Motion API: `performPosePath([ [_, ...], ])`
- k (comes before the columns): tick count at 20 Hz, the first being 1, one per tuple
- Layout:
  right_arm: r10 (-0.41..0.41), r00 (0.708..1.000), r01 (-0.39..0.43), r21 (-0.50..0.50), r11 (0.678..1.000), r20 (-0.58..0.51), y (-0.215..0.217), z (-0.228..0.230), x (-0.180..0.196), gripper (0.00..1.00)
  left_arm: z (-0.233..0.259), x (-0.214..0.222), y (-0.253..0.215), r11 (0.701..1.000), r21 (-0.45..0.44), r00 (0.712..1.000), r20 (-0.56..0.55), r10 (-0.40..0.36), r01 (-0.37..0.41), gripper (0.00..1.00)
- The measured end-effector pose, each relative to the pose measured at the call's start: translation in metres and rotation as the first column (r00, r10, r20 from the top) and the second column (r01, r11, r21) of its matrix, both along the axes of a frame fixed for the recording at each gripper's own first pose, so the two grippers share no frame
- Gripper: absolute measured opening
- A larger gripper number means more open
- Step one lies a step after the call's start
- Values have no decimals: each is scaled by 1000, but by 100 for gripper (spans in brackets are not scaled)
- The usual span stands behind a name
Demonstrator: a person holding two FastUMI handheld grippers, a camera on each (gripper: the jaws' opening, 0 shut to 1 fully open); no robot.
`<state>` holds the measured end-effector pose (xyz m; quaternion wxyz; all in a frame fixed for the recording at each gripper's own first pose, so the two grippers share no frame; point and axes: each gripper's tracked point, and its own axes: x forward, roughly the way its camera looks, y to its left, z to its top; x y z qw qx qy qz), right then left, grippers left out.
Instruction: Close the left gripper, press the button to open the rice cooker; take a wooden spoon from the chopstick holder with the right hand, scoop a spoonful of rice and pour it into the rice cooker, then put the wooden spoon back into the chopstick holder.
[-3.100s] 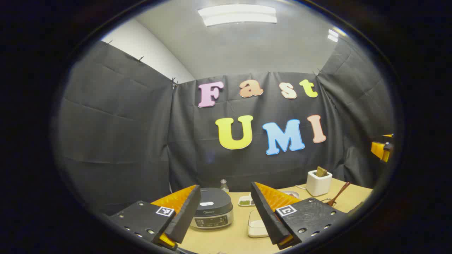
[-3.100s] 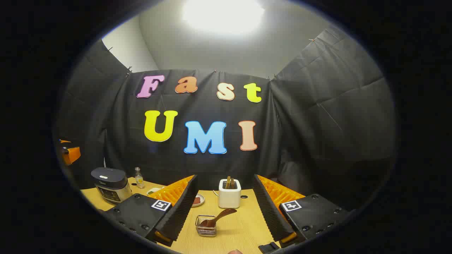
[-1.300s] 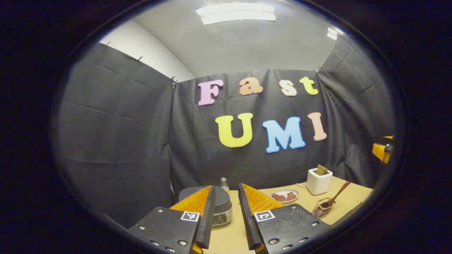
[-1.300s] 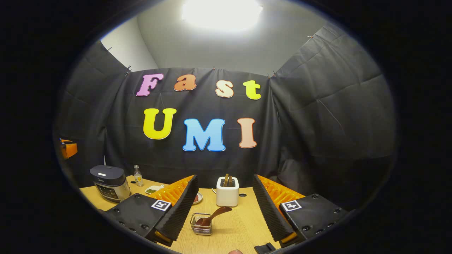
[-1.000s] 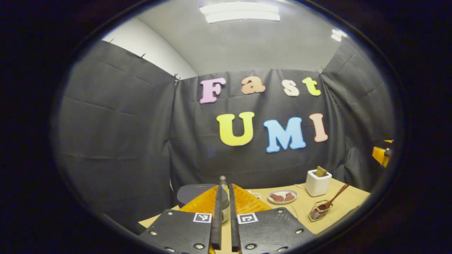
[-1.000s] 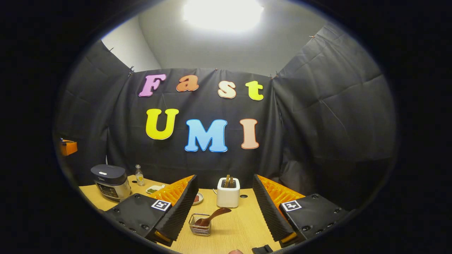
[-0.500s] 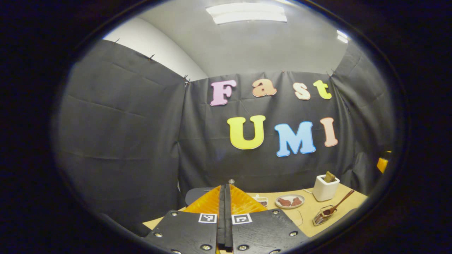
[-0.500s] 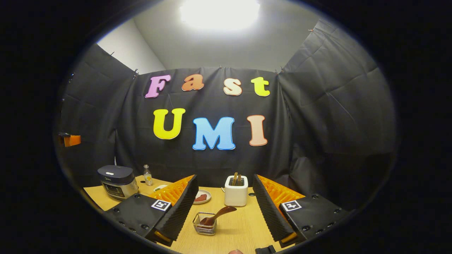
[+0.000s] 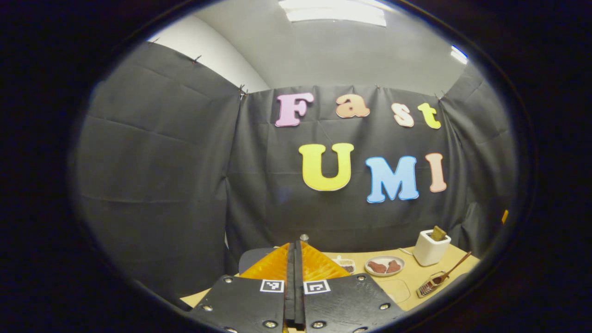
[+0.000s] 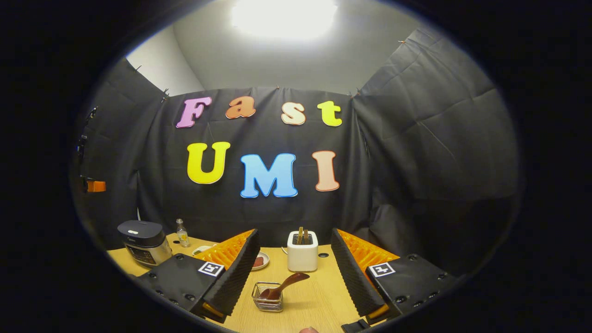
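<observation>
Left gripper [image 9: 294, 249] is sitting with its jaws pressed flat together, nothing between them, and the cooker [image 9: 252, 258] is peeking out right behind it. Right gripper [image 10: 295, 249] is hanging with jaws wide apart over the tabletop [image 10: 314, 300]. The spoon [image 10: 284, 283] is leaning in the wire holder [image 10: 267, 297], between those fingers, untouched. Cooker lid's down.

My left gripper [image 9: 294, 247] has orange ribbed fingers on black plates. The plates carry silver screws and small square black-and-white markers. My right gripper [image 10: 294, 247] looks the same, with black ridged pads [image 10: 240, 273].
</observation>
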<state>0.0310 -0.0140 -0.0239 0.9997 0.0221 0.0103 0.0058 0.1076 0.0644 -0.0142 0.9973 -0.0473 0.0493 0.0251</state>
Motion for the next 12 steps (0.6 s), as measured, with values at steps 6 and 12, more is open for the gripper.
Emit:
performPosePath([
  [6,-60,998,60,-23,998,-11,15,-2,7,96,-46,49,13,999,-28,997,-64,-45,43,4],
  [12,-102,994,101,-46,994,-27,31,-7,11,96,-102,84,21,995,-59,985,-147,-86,78,1],
])
